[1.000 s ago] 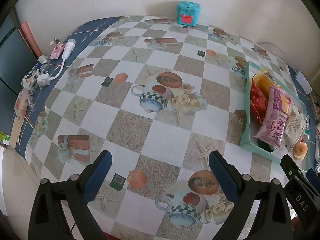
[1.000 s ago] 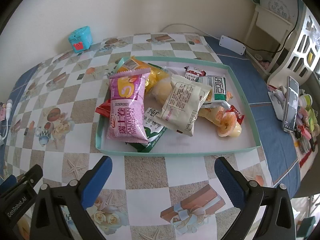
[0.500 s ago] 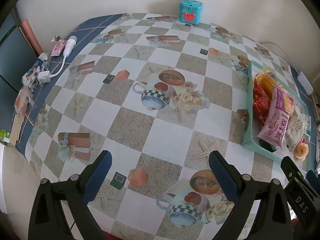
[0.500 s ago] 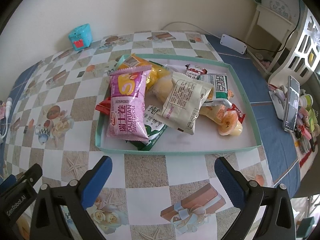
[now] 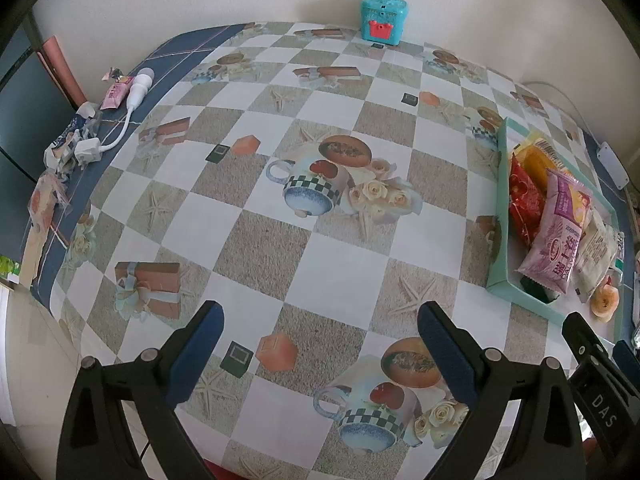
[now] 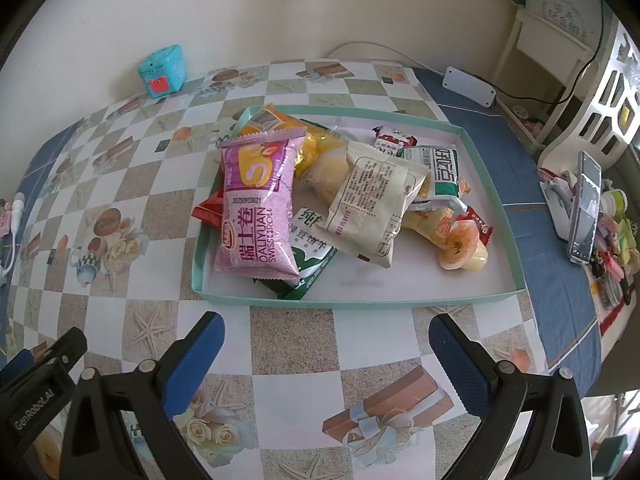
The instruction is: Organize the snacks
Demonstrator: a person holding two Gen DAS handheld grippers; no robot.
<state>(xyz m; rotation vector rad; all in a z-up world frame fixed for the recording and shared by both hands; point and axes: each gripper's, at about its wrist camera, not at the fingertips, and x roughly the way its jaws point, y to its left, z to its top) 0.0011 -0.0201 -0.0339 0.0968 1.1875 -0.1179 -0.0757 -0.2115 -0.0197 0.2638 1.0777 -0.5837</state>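
A shallow teal tray (image 6: pixel 352 302) holds several snack packs: a pink Swiss roll pack (image 6: pixel 258 204), a cream pack (image 6: pixel 372 204), a green and white pack (image 6: pixel 438 172), a yellow pack (image 6: pixel 316 140) and a jelly cup (image 6: pixel 460 246). My right gripper (image 6: pixel 326 338) is open and empty, just in front of the tray's near rim. My left gripper (image 5: pixel 320 330) is open and empty over the patterned tablecloth, left of the tray (image 5: pixel 500 216). The pink pack (image 5: pixel 564 232) also shows in the left wrist view.
A teal toy box (image 5: pixel 384 20) stands at the back by the wall. A white charger and cable (image 5: pixel 116 128) with small wrappers lie at the table's left edge. A phone (image 6: pixel 584 208) and clutter sit at the right. A white power strip (image 6: pixel 470 86) lies behind the tray.
Both grippers have drawn back and risen slightly, so the tray and table look a little farther away. Both stay open. Nothing on the table has moved.
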